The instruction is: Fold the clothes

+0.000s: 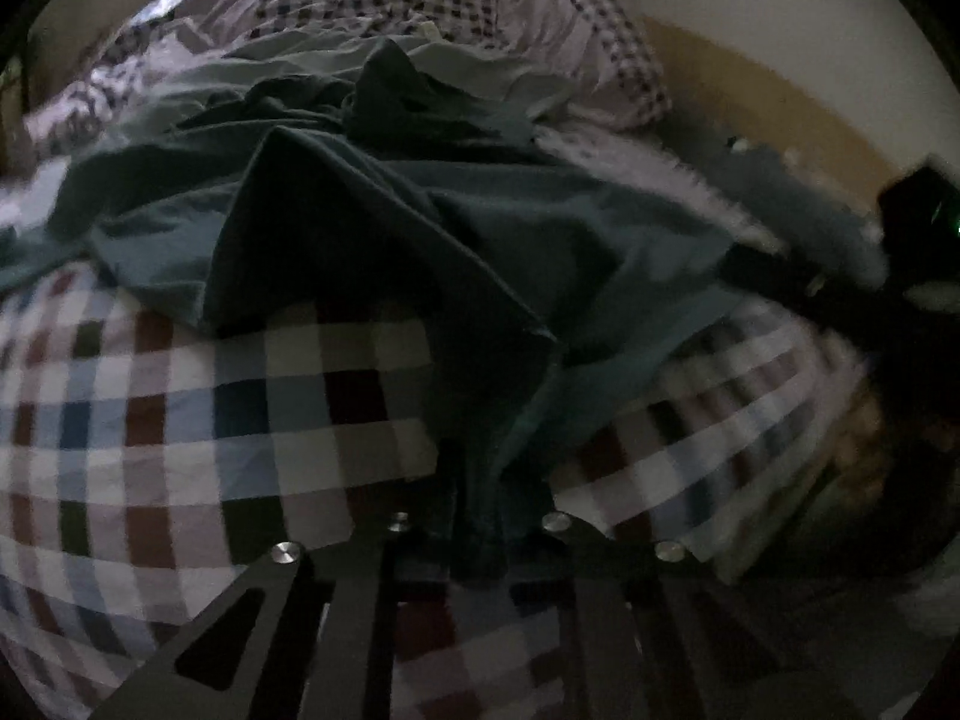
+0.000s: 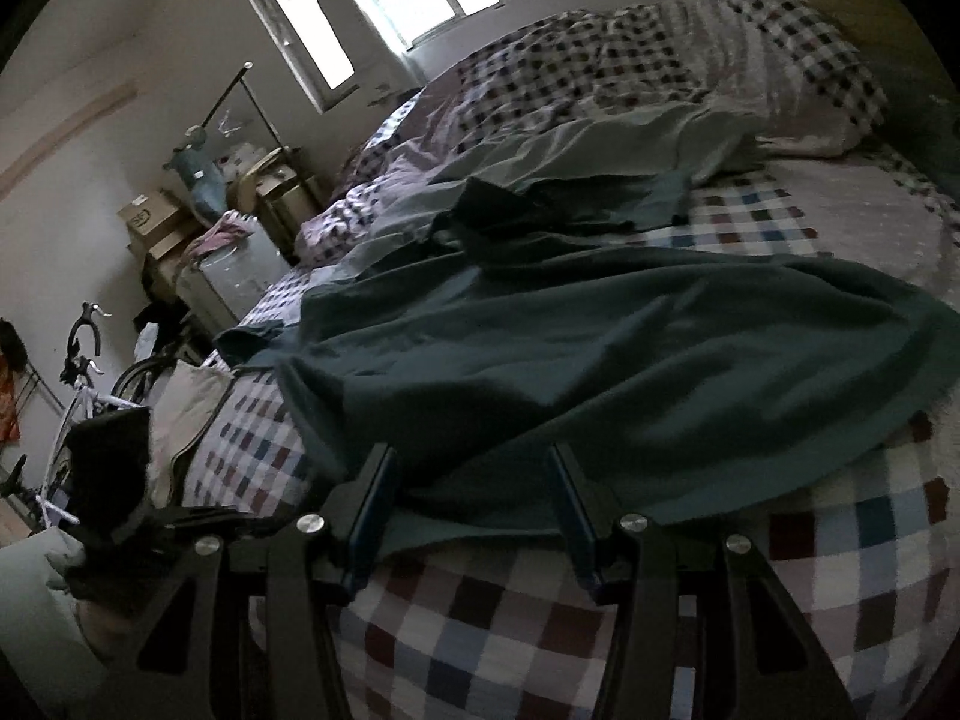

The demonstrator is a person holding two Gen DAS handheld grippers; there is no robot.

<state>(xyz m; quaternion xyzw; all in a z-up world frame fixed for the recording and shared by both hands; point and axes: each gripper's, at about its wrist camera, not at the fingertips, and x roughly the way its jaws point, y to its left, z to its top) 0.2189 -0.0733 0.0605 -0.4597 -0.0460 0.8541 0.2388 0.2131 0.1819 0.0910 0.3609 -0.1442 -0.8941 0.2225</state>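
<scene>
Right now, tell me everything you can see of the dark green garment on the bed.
The dark green garment is thin, soft-looking cloth, matte and plain, lying spread but rumpled on the checked bed cover. Long creases run across it, and a fold stands up as a ridge in the left wrist view. Its near hem lies between the open fingers of the right gripper, which do not press it. The left gripper is shut on a bunched edge. A paler green cloth lies behind it.

1. Both views dim, colours muted; strong fisheye curve, black vignette at corners.
2. Only light: blown-out window (image 2: 366, 6), top of right wrist view.
3. Left wrist view motion-smeared, worst at right edge.
4. Dark green garment (image 2: 600, 360) folds deeply shadowed; checked bedsheet (image 2: 510, 630) soft.
</scene>
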